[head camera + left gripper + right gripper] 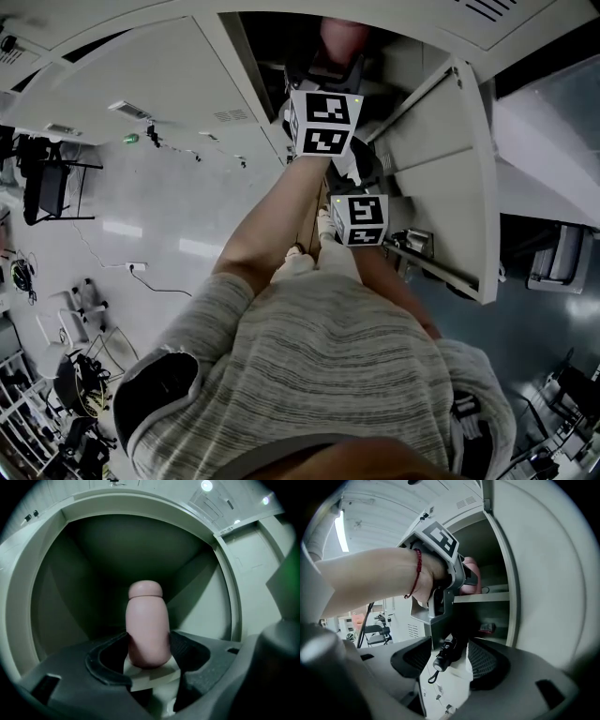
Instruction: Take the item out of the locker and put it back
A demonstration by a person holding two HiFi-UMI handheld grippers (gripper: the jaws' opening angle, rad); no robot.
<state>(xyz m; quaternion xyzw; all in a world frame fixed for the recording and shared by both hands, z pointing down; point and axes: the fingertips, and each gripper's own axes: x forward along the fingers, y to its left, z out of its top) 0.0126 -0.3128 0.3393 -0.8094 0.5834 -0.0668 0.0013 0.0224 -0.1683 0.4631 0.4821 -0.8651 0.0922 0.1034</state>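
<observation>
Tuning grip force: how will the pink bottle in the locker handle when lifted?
The pink bottle looks rigid, so it likely won't deform in the left gripper. Its smooth, rounded body may slip in the grip. Tall and narrow, it probably tips easily when set back.

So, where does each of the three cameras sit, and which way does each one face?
Head view: on the head, facing steeply down; shows forearms, left gripper, right gripper, open locker.
Left gripper view: on that gripper, facing into the locker; jaws hold a pink bottle.
Right gripper view: on that gripper, facing the locker; shows left hand, own jaws apart.
Shared: all three show the pink bottle.
</observation>
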